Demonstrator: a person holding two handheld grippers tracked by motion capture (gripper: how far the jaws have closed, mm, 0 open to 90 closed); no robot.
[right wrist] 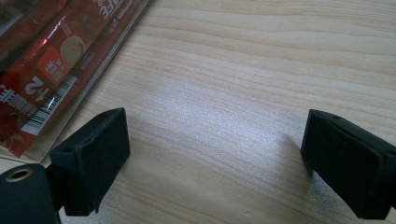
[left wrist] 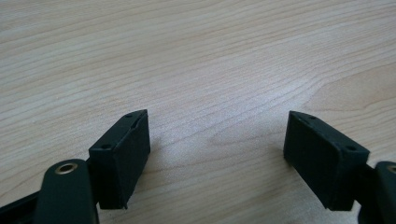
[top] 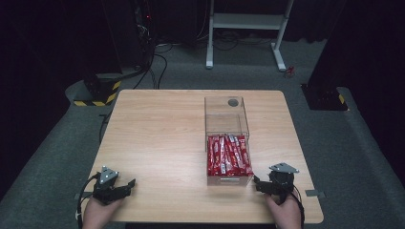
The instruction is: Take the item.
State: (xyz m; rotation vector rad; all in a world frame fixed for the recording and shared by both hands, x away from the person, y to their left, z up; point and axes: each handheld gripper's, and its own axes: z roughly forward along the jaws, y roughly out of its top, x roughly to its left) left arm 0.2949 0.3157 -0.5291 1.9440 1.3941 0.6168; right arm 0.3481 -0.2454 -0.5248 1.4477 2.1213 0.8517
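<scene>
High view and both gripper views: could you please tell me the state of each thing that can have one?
Clear plastic box: near compartment full, far compartment empty.
Red snack sachets: lying flat, packed side by side.
Left tool: jaws open, nothing between them.
Right tool: jaws open, nothing between them, beside the box.

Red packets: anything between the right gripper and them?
Yes. The red packets lie inside a clear box, and its transparent wall stands between them and the right gripper, which sits open on the table just beside the box's near right corner. From above, nothing visible covers them.
</scene>
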